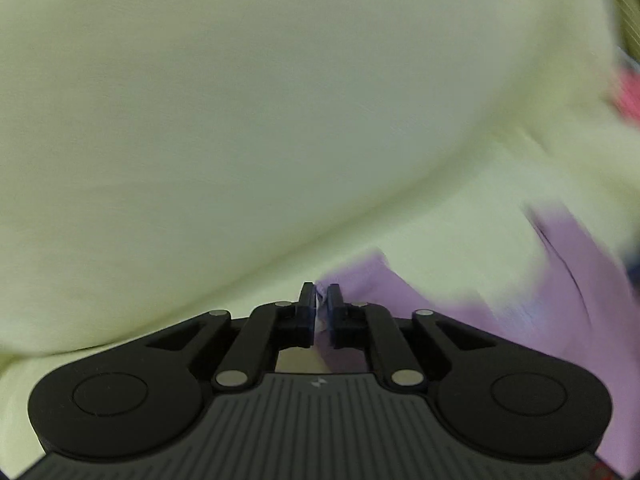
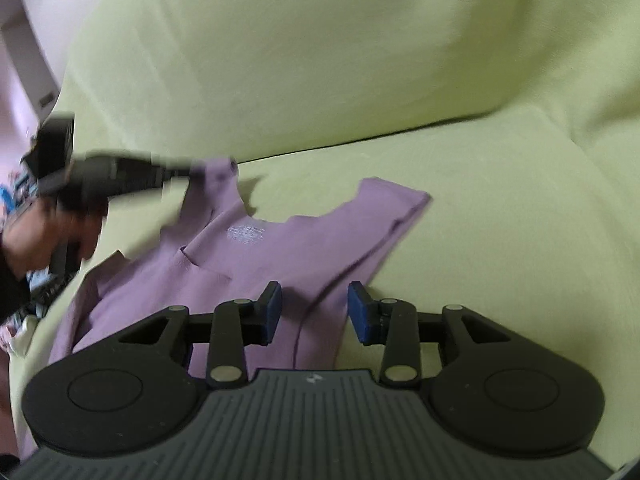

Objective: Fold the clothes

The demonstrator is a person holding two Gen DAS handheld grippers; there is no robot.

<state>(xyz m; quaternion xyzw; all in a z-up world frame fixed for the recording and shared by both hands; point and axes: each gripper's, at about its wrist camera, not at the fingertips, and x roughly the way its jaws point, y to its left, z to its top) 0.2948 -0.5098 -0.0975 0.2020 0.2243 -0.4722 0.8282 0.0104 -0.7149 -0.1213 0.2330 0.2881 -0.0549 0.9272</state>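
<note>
Fingers first: the left gripper (image 1: 319,300) had its two blue pads nearly together, and a thin edge of the purple top (image 2: 256,264) was pinched between them, so it was clamped on the fabric. From the right wrist view you could see that same gripper (image 2: 192,170) reaching in from the left side, blurred, with a strap end of the garment bunched up at its tip. A bare hand (image 2: 48,236) was wrapped around its handle, dark sleeve just behind it.

Right gripper (image 2: 314,312) was different, its jaws stood apart with a clear gap. The lower side edge of the top ran between the pads, but neither pad was pressing on it, so nothing was gripped there.

Surroundings were pretty plain. Everything sat on a sofa draped in a pale yellow-green cover (image 2: 500,220), and the big back cushion (image 2: 320,60) filled most of the upper part of both views. Past the left edge of the sofa there was some pinkish wall and a jumble of stuff too blurred to make out. In the left wrist view a red-pink blob (image 1: 628,96) showed at the far right edge, couldn't tell what it was.

The top itself was a sleeveless lilac thing lying mostly flat on the seat cushion, neckline scooped toward the backrest, with a faint whitish print (image 2: 246,234) below the neck. One strap lay flat on the right, the other was lifted by the left gripper, and a fold creased the left half
</note>
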